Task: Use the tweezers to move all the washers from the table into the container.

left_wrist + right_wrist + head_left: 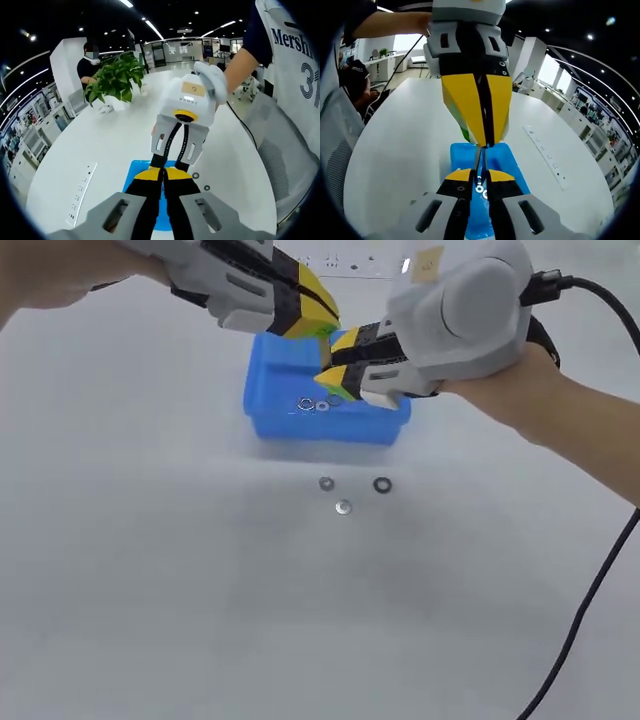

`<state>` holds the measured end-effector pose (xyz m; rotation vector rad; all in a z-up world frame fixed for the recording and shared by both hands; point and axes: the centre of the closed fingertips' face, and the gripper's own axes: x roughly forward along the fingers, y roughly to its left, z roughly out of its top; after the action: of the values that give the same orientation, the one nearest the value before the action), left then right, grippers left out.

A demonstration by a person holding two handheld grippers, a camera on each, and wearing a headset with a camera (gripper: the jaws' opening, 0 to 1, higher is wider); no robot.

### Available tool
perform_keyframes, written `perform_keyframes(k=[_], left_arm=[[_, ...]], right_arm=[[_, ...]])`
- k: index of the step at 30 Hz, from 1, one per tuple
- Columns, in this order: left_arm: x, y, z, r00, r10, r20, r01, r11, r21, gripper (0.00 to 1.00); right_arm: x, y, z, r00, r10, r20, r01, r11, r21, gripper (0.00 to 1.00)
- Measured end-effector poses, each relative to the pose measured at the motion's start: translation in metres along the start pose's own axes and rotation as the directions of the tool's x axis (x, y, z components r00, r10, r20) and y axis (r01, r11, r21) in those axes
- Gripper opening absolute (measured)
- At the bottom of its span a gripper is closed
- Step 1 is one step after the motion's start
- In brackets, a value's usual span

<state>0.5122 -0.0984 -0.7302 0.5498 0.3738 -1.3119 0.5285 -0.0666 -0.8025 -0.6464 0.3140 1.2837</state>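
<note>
While the tools are meeting over the container point(290, 425), we are judging the job partway done: at least two washers point(305, 405) are lying inside it, and three loose washers point(343, 506) are waiting on the counter point(200, 590) just in front. The right tool point(335, 380) seems to be clamping the tweezers point(479, 162). The left tool point(333, 315) is pressing its jaws together at their far end.

You're in open-plan office, not lab. Evidence: big white table point(95, 150) with flush socket strip point(81, 192), potted plant point(116, 77), mesh office chair point(287, 165), dark ceiling with strip lights point(152, 27) and downlights, glass-walled rooms point(175, 50) behind (more desks point(385, 62) in right gripper view), another person point(90, 62) by plant.
</note>
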Motion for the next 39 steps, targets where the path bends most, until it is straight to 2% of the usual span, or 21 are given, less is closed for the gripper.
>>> perform_keyframes(k=[5,8,17,20,24,28,33,36,39], left_arm=[[-0.003,-0.010,0.009,1.0000,0.003,0.009,-0.003,1.000,0.004,0.05],[-0.004,-0.020,0.014,0.9999,-0.010,0.011,0.010,1.000,0.017,0.05],[0.000,-0.051,0.021,0.9986,-0.047,0.022,0.047,0.999,0.015,0.05],[0.003,-0.064,0.017,0.9979,-0.060,0.023,0.060,0.998,0.000,0.05],[0.007,-0.076,0.012,0.9974,-0.070,0.021,0.070,0.998,-0.002,0.05],[0.011,-0.087,0.002,0.9954,-0.096,-0.001,0.096,0.995,-0.023,0.05],[0.019,-0.103,-0.010,0.9928,-0.120,-0.009,0.119,0.992,-0.047,0.05],[0.021,-0.109,-0.017,0.9924,-0.123,-0.012,0.122,0.990,-0.075,0.05],[0.022,-0.111,-0.017,0.9933,-0.115,-0.014,0.113,0.989,-0.093,0.05]], right_arm=[[-0.010,0.007,0.003,0.9999,-0.007,0.008,0.007,1.000,0.010,0.12],[-0.017,0.014,0.004,1.0000,-0.004,0.009,0.004,1.000,0.003,0.12],[-0.039,0.049,0.004,0.9996,0.024,0.015,-0.025,1.000,0.012,0.12],[-0.042,0.064,-0.001,0.9991,0.040,0.011,-0.040,0.999,0.021,0.12],[-0.042,0.078,-0.007,0.9985,0.053,0.014,-0.054,0.998,0.043,0.12],[-0.041,0.090,-0.018,0.9975,0.071,0.000,-0.071,0.996,0.059,0.12],[-0.036,0.108,-0.029,0.9948,0.102,-0.010,-0.101,0.991,0.085,0.12],[-0.032,0.115,-0.036,0.9926,0.120,-0.021,-0.118,0.990,0.083,0.12],[-0.030,0.117,-0.037,0.9921,0.124,-0.017,-0.122,0.988,0.095,0.12]])
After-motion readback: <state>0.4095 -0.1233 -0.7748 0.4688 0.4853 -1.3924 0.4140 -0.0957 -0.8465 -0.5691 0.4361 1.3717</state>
